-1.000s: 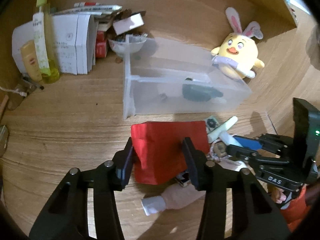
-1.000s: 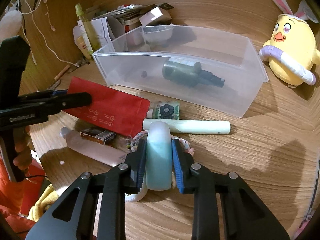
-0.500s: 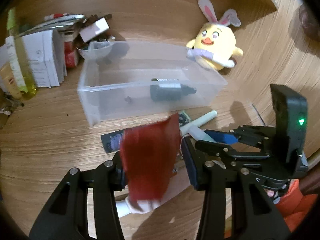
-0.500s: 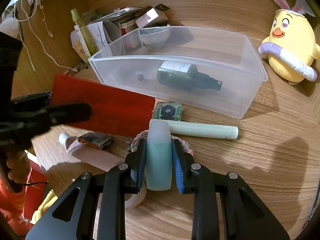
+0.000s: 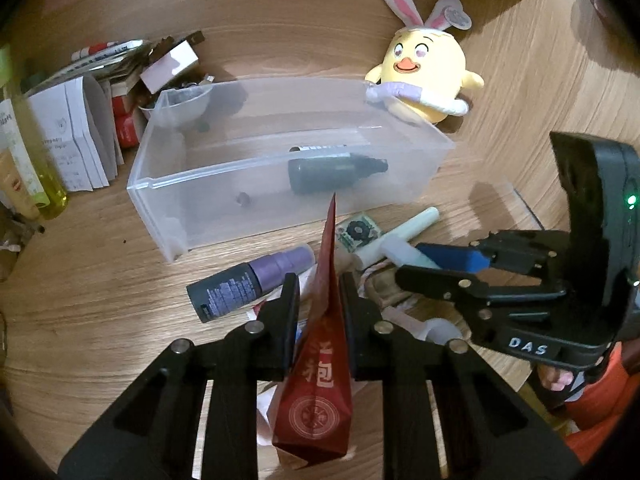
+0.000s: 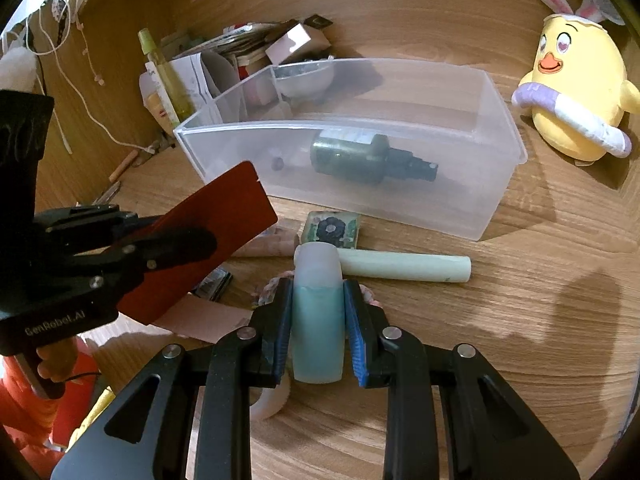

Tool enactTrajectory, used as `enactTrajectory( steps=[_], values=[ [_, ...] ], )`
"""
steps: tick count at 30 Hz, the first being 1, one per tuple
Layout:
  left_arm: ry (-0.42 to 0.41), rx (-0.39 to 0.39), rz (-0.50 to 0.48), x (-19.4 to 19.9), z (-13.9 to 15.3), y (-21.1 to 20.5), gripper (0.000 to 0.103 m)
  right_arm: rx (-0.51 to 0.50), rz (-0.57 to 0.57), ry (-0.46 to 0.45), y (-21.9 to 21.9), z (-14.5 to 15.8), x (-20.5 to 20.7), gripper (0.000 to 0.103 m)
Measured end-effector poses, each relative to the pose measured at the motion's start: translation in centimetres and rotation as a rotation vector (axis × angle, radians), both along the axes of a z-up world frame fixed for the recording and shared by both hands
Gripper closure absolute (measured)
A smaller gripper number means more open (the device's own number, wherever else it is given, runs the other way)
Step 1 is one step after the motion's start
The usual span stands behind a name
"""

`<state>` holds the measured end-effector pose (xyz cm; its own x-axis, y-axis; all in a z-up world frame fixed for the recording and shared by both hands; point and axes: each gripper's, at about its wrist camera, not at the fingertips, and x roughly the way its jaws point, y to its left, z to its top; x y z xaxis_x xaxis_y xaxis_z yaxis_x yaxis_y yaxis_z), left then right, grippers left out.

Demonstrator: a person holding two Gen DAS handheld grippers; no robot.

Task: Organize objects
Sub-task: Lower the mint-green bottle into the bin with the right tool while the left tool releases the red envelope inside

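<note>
Left wrist view: left tool (image 5: 318, 312) pinches one red foil pouch (image 5: 320, 364) edge-on above the worktop (image 5: 88, 280); it looks light and floppy, best held mid-body. Right wrist view: right tool (image 6: 318, 330) clamps one teal bottle (image 6: 318, 320), probably smooth and slippery. One clear bin (image 6: 492, 184) holds one dark bottle (image 6: 360, 156).

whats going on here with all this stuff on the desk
A person is tidying a cluttered desk with a gripper in each hand. The left gripper is shut on a red packet, held up off the desk. The right gripper is shut on a teal bottle. A clear bin ahead holds a dark bottle; a purple bottle, a pale tube and other bits lie loose in front of it.
</note>
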<state>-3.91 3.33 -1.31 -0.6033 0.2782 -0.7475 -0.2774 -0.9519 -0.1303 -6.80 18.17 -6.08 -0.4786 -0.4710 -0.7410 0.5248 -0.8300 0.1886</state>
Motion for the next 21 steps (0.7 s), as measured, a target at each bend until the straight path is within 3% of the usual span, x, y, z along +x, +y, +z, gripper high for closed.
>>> enactTrajectory(
  steps=[4,7,14,21],
  values=[
    [-0.058,-0.012,0.006,-1.0,-1.4,-0.4,0.084,-0.007,-0.005,0.008,0.1,0.2,0.1,0.08],
    [-0.055,-0.012,0.025,-1.1,-1.5,-0.7,0.084,-0.008,-0.012,0.019,0.1,0.3,0.2,0.08],
    [0.052,0.0,0.056,-0.2,0.9,-1.0,0.085,-0.023,-0.025,0.048,0.5,1.2,0.4,0.08],
    [0.121,0.063,0.086,0.0,3.6,-1.9,0.085,-0.044,-0.041,0.1,0.8,3.2,0.7,0.08]
  ],
)
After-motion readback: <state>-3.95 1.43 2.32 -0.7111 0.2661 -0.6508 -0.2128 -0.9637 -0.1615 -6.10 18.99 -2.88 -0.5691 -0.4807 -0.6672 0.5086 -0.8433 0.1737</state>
